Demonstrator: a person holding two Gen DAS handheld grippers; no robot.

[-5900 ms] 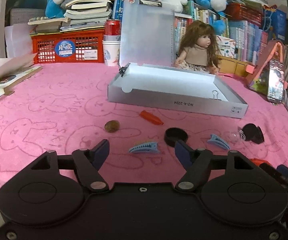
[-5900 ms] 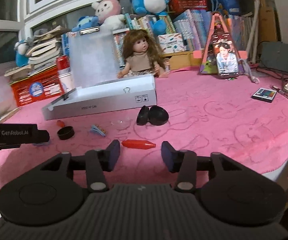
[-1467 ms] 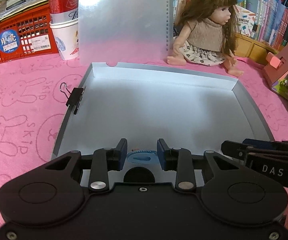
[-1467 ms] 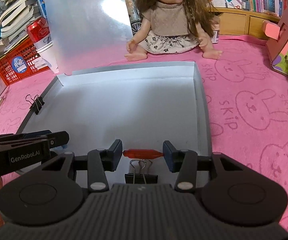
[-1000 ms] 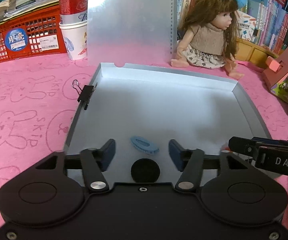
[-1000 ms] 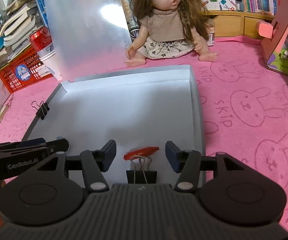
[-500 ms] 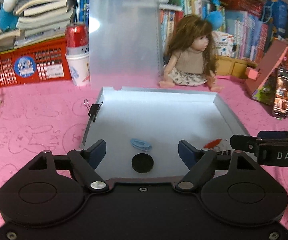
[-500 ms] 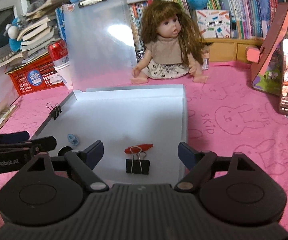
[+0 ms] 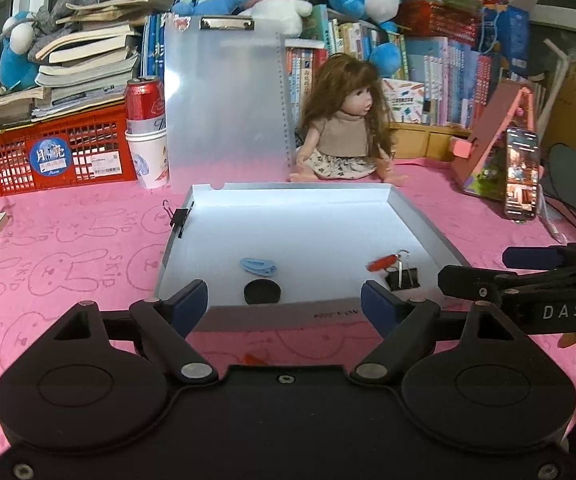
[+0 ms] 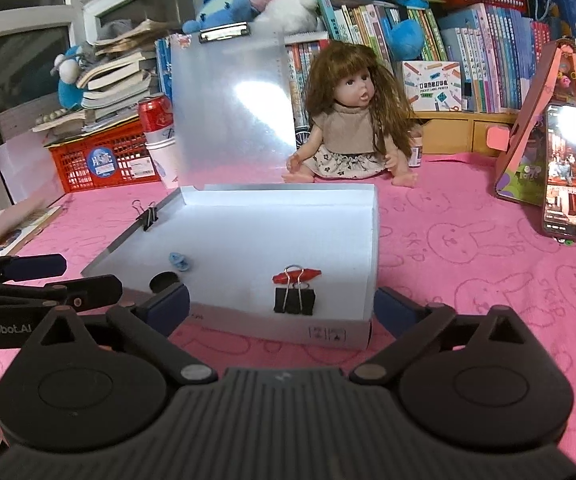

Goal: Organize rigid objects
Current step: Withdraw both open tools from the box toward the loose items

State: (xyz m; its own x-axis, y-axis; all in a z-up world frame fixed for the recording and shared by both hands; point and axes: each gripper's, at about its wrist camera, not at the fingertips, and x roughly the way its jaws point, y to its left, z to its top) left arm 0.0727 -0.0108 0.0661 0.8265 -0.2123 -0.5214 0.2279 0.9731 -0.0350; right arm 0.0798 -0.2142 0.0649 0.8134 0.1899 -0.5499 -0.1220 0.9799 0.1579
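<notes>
A shallow grey box (image 9: 420, 224) lies on the pink cloth. Inside it, near its front wall, lie a blue hair clip (image 9: 258, 265), a black round cap (image 9: 262, 292), a small red piece (image 9: 382, 262) and a black binder clip (image 9: 402, 276). My left gripper (image 9: 283, 300) hovers just in front of the box, its jaws opening with nothing between them. My right gripper (image 10: 281, 306) hangs in front of the box's right half, jaws also opening and empty. The right wrist view shows the same box (image 10: 372, 248), red piece (image 10: 296, 276) and binder clip (image 10: 295, 300).
Behind the box stand a clear clipboard (image 9: 227, 108), a doll (image 9: 348, 132), a red crate (image 9: 59, 152) and a can on a paper cup (image 9: 143, 100). A phone on a pink stand (image 9: 522, 176) is at the right. Another binder clip (image 9: 179, 216) grips the box's left rim.
Both grippers have let go, drawn back from the box and risen a little with jaws widening. The blue clip and the red piece now lie loose in the box.
</notes>
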